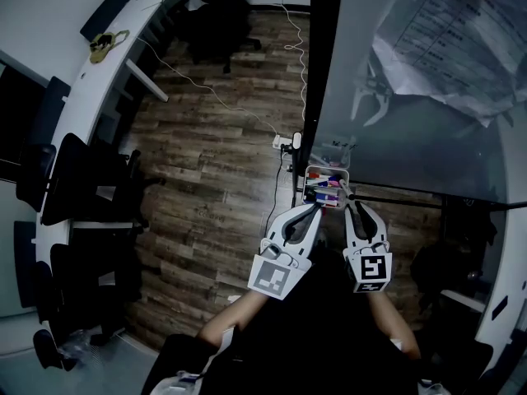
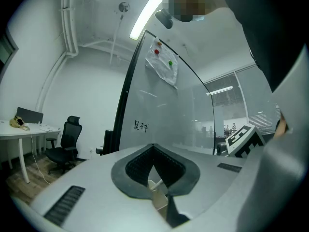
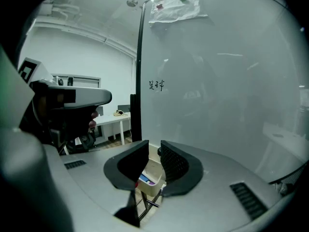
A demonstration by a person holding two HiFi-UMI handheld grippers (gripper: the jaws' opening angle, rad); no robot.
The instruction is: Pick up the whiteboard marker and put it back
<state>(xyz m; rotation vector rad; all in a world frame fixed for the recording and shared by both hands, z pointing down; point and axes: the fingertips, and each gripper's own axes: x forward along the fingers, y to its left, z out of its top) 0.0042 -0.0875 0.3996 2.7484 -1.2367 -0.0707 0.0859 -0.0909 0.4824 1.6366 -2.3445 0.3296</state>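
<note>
A small white tray holding several whiteboard markers in blue, purple and red hangs at the foot of the glass whiteboard. My left gripper sits just below the tray's left end, its jaws shut with nothing between them. My right gripper is at the tray's right end, jaws slightly open and empty. Through its gap I see the tray below, with marker ends inside.
A sheet of paper is pinned high on the board, and small handwriting marks the glass. A power strip and cable lie on the wooden floor. Black office chairs and a white desk stand at the left.
</note>
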